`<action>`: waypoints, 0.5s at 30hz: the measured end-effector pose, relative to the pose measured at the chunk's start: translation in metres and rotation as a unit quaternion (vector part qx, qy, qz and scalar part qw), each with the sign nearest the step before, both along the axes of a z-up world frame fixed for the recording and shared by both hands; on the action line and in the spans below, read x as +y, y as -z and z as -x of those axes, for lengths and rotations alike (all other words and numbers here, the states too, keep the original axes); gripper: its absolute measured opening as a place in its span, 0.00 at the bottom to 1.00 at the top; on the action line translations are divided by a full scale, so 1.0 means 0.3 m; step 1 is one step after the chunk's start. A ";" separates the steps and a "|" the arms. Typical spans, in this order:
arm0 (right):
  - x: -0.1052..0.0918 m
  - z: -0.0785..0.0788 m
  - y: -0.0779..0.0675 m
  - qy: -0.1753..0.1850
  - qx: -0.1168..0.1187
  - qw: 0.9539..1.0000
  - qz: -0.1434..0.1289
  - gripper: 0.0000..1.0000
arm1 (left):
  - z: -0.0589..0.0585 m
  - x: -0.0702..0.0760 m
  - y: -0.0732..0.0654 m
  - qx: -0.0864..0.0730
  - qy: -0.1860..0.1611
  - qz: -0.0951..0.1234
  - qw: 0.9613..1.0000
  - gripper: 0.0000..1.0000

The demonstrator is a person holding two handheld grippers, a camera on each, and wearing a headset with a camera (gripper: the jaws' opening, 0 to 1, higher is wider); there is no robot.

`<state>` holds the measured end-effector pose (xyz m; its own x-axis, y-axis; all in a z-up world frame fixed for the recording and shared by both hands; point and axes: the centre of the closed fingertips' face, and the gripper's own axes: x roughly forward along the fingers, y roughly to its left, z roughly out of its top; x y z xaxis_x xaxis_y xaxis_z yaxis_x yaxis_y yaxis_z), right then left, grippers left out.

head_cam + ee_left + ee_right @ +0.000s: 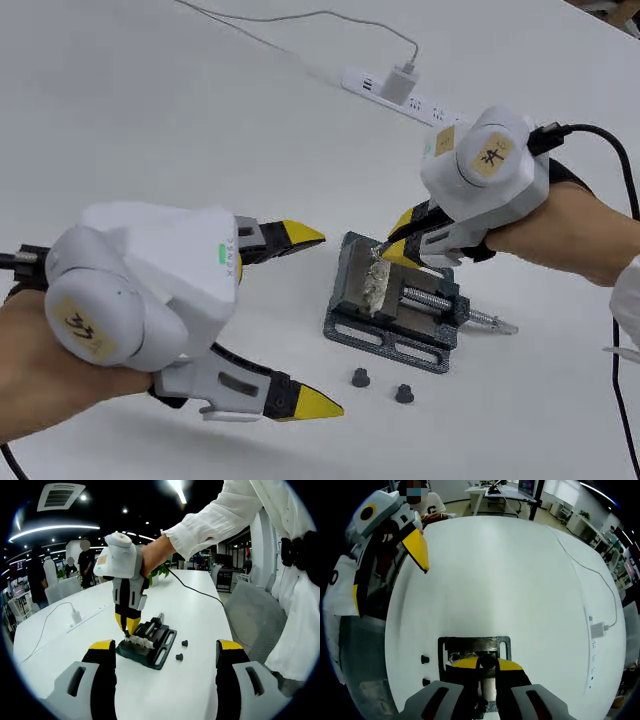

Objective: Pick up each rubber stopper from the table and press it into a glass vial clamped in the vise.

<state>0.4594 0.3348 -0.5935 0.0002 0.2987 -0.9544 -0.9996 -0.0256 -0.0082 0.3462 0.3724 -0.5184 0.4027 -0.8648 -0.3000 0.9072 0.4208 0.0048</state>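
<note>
- On the white table (pixel 150 90), the head view alone took in the power strip (pixel 400 92) with a charger plugged in. The left gripper view alone caught the person's white sleeve (pixel 220 515) and an office with people behind.
- The left gripper (pixel 308 319) was held low and roughly level at the near left, aimed toward the vise (pixel 395 318). Its yellow-tipped jaws were spread wide with nothing between them.
- The right gripper (pixel 396 243) pointed steeply down over the vise. Its own view showed the jaws clenched on a dark stopper (pixel 487 661), right at the glass vials (pixel 375 285) clamped in the vise.
- Two loose stoppers (pixel 360 377) sat on the table just beside the vise, slightly apart.
- Tan stickers (pixel 492 153) on both grippers carried handwritten marks that could not be read. The lettering by the left gripper's green light (pixel 222 252) was too small to read.
</note>
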 end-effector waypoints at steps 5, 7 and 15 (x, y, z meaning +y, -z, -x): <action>0.002 -0.004 -0.023 0.006 -0.002 1.000 -0.013 0.09 | -0.001 0.001 -0.002 0.000 -0.001 0.000 1.000 0.81; 0.006 0.000 -0.035 0.009 -0.002 1.000 -0.019 0.08 | -0.001 0.000 -0.001 0.000 0.000 -0.001 1.000 0.81; -0.007 -0.002 -0.055 0.011 -0.011 1.000 -0.025 0.00 | 0.001 -0.009 -0.001 0.001 0.003 -0.001 1.000 0.81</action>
<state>0.4600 0.3328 -0.5769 0.0273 0.3455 -0.9380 -0.9996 -0.0019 -0.0299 0.3458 0.3696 -0.5181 0.3964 -0.8668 -0.3026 0.9099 0.4147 0.0042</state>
